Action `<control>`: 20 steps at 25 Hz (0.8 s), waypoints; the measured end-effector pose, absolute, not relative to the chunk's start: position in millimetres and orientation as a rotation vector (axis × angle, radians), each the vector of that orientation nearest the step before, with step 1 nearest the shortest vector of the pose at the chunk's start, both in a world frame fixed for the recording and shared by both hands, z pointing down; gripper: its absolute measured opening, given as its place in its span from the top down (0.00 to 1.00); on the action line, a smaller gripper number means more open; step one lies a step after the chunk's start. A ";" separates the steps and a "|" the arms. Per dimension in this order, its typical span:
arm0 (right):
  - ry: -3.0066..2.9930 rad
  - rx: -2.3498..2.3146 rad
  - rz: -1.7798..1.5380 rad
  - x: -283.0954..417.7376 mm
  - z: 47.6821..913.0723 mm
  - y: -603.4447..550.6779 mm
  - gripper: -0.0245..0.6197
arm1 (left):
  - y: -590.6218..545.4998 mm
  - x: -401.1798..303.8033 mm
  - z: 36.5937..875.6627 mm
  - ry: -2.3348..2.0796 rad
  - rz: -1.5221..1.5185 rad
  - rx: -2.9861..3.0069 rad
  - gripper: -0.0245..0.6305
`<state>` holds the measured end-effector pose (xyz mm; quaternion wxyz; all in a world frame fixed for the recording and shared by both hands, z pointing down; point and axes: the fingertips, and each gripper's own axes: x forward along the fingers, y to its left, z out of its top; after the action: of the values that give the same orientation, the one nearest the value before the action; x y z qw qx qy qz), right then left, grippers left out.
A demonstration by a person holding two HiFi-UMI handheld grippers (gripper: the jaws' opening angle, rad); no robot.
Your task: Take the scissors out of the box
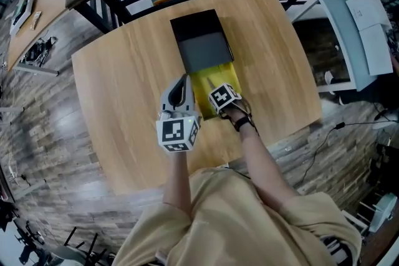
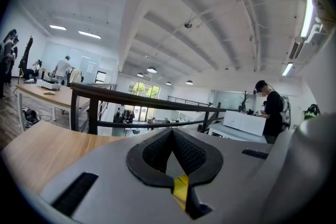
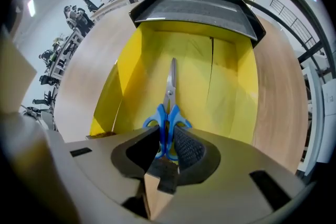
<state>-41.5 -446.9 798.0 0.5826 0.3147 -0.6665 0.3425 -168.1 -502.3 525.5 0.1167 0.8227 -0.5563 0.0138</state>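
My right tool (image 3: 167, 140) is clamped on the scissors (image 3: 169, 102) in the box (image 3: 231, 76), my left tool (image 2: 170, 136) closed and empty; next I'd lift them clear.

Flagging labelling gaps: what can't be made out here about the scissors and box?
- Right gripper view: the right gripper covers the handle ends of the scissors; whether they rest on the yellow box or are lifted is unclear.
- Head view: that gripper hides the scissors.
- Left gripper view: the left gripper faces the ceiling; of the box, only a yellow sliver shows.
- Head view: the black sleeve covers the box's far end.
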 end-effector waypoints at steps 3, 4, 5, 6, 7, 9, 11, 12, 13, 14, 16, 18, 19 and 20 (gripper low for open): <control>-1.602 0.784 0.788 -45.3 793.7 -448.5 0.83 | -494.9 -167.2 521.8 -1.644 0.057 2.420 0.95; -1.610 0.822 0.793 -43.8 787.4 -448.8 0.83 | -491.4 -166.5 520.7 -1.646 0.062 2.424 0.95; -1.621 0.865 0.807 -41.8 779.9 -448.9 0.83 | -487.6 -166.0 519.4 -1.649 0.066 2.428 0.95; -1.643 0.904 0.837 -41.8 772.4 -449.2 0.83 | -484.4 -166.0 517.8 -1.656 0.068 2.430 0.95; -1.676 0.938 0.879 -44.1 764.7 -449.7 0.83 | -482.2 -167.0 516.0 -1.666 0.070 2.430 0.95; -1.748 1.002 0.938 -49.1 746.1 -453.4 0.83 | -480.5 -170.2 511.4 -1.692 0.072 2.426 0.95; -1.810 1.068 0.952 -50.2 724.0 -455.9 0.83 | -477.3 -172.0 504.6 -1.714 0.074 2.428 0.95; -1.839 1.100 0.957 -49.7 712.6 -455.5 0.83 | -474.3 -172.0 500.6 -1.722 0.075 2.432 0.95; -1.868 1.130 0.960 -48.9 700.9 -454.4 0.83 | -470.5 -171.3 496.2 -1.729 0.074 2.438 0.95; -1.898 1.159 0.957 -47.7 688.9 -453.1 0.83 | -466.2 -170.1 491.5 -1.736 0.073 2.446 0.95; -1.964 1.208 0.928 -44.7 663.5 -450.8 0.83 | -456.7 -166.0 481.9 -1.749 0.073 2.466 0.95; -2.027 1.251 0.883 -41.0 636.7 -447.1 0.83 | -446.0 -161.3 472.5 -1.758 0.075 2.486 0.95; -2.056 1.270 0.855 -39.3 622.9 -444.9 0.83 | -440.5 -159.5 467.7 -1.762 0.075 2.494 0.95; -2.085 1.289 0.826 -37.8 609.0 -443.0 0.83 | -435.3 -157.9 462.6 -1.766 0.074 2.502 0.95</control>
<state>-37.8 -443.0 609.0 0.2738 0.4793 -0.7752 0.3071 -157.9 -435.3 462.6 0.0391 0.8161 -0.5760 0.0243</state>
